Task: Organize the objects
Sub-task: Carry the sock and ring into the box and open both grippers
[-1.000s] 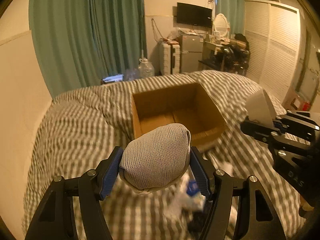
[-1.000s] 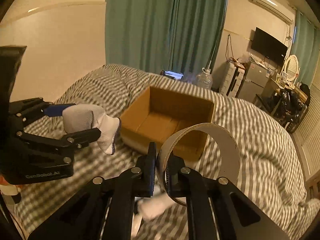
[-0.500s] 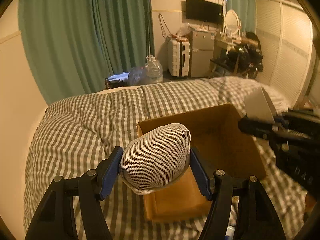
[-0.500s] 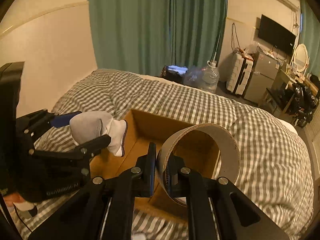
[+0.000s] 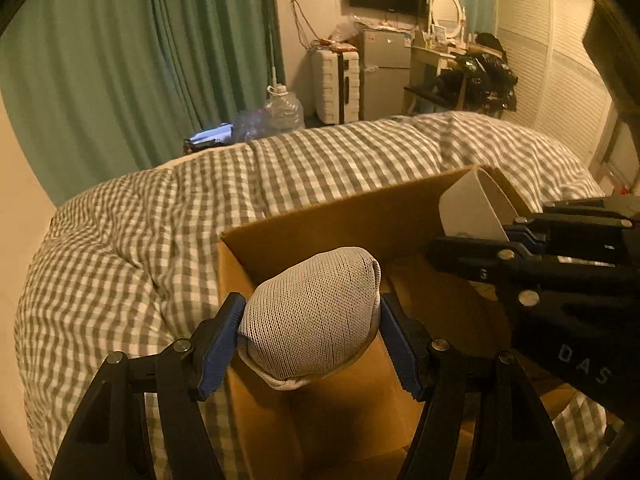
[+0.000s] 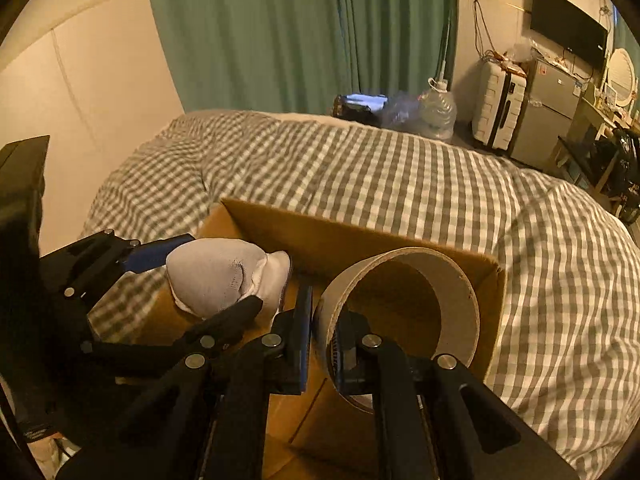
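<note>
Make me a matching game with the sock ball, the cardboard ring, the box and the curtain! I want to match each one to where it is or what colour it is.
Things:
1. rolled sock
2. cardboard ring
3. cardboard box
4. curtain

Matches:
A. green, hanging behind the bed
B. clamped in the right gripper
C. open, sitting on the checked duvet
D. squeezed in the left gripper

Pairs: 1-D, 2-B, 3-C, 4-A
</note>
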### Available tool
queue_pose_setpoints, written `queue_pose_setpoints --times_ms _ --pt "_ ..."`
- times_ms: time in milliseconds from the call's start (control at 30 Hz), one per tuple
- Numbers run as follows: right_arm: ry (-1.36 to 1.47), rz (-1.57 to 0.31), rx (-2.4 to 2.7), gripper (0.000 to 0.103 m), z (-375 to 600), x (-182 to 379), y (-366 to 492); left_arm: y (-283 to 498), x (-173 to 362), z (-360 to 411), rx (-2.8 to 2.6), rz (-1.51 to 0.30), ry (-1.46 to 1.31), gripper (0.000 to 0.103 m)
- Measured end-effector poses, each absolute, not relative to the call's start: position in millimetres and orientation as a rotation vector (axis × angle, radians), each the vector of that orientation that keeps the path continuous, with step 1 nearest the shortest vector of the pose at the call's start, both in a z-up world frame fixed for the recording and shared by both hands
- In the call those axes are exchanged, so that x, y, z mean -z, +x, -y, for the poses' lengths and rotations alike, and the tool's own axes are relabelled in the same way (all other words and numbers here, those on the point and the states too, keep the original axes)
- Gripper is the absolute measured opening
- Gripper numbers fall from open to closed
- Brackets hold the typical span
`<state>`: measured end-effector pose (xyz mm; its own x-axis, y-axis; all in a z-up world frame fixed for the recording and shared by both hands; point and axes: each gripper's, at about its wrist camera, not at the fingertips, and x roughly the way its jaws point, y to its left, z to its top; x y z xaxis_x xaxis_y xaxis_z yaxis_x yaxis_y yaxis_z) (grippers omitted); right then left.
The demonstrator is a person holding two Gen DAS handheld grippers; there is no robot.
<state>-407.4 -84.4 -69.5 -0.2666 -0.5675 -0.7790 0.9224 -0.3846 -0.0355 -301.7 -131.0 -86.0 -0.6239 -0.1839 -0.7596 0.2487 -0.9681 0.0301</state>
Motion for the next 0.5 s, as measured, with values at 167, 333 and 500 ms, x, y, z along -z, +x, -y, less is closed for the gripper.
queue_pose_setpoints --times_ms 167,333,500 --pt "0.877 -0.614 1.838 0.013 81 72 -410 -301 88 132 2.630 -0.155 1.247 0.081" --pt "0.875 -0.566 1.866 0.035 70 50 -404 -283 62 128 2.668 -0.133 1.151 0.098" --pt "0.829 -0.544 1.916 0.058 58 16 -390 -261 34 126 2.655 -0.082 1.097 0.100"
